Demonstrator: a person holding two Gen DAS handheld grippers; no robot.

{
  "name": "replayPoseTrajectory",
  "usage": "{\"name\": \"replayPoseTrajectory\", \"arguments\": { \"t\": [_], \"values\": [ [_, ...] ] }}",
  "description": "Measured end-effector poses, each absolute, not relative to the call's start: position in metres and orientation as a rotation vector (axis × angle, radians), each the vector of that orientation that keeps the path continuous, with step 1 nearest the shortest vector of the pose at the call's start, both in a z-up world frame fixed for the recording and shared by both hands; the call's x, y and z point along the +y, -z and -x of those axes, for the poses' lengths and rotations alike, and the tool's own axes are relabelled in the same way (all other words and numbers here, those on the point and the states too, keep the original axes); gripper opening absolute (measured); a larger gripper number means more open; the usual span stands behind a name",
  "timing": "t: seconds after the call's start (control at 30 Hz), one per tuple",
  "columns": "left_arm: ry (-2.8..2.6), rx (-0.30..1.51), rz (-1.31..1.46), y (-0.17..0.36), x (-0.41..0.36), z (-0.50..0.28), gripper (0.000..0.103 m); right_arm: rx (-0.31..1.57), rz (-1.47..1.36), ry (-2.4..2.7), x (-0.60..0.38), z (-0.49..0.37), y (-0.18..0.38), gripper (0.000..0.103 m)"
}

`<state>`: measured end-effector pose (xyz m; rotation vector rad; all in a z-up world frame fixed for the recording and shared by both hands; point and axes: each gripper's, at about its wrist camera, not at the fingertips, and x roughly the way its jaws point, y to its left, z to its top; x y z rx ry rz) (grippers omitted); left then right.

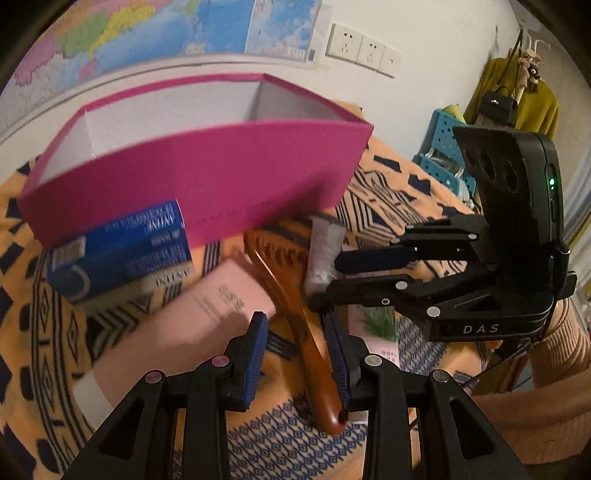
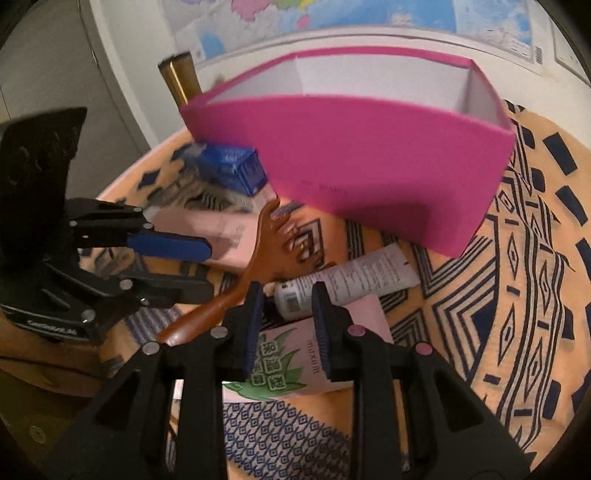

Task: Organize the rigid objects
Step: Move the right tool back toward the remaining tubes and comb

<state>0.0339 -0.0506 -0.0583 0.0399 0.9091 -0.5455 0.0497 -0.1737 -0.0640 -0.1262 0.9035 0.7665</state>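
An open magenta box (image 1: 207, 177) (image 2: 369, 162) stands on the patterned cloth. In front of it lie a blue carton (image 1: 122, 251) (image 2: 236, 168), a pale pink box (image 1: 192, 317) (image 2: 207, 236), a brown wooden comb (image 1: 295, 310) (image 2: 258, 266), a white tube (image 1: 323, 254) (image 2: 347, 280) and a pink aloe-print box (image 2: 291, 362) (image 1: 376, 328). My left gripper (image 1: 299, 350) (image 2: 201, 269) is open, its fingers either side of the comb's handle. My right gripper (image 2: 286, 317) (image 1: 338, 277) is open around the tube's cap end.
The table carries an orange and navy patterned cloth (image 2: 517, 295) (image 1: 44, 332). A map (image 1: 147, 26) and wall sockets (image 1: 362, 50) are behind. A blue crate (image 1: 443, 147) and hanging clothes (image 1: 517, 96) stand at right. A brass post (image 2: 179, 77) rises behind the box.
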Motion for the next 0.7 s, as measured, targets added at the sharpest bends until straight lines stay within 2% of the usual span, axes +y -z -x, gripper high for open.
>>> {"name": "replayPoseTrajectory", "arguments": {
  "t": [0.2,0.4,0.5,0.57,0.7],
  "values": [
    [0.564,0.949,-0.057,0.072,-0.055,-0.034,0.033,0.969,0.173,-0.725,-0.177,-0.050,0.078,0.029],
    [0.579,0.958,-0.060,0.083,-0.063,-0.035,0.033,0.988,0.010,-0.791,-0.188,-0.049,0.078,0.029],
    [0.579,0.955,-0.039,0.083,-0.060,-0.036,0.027,1.003,-0.043,-0.817,-0.183,-0.049,0.083,0.029],
    [0.581,0.956,-0.024,0.083,-0.057,-0.035,0.019,1.005,-0.072,-0.817,-0.182,-0.050,0.084,0.029],
    [0.580,0.948,-0.008,0.083,-0.052,-0.032,0.017,1.016,-0.155,-0.855,-0.181,-0.053,0.084,0.029]
  ]
}}
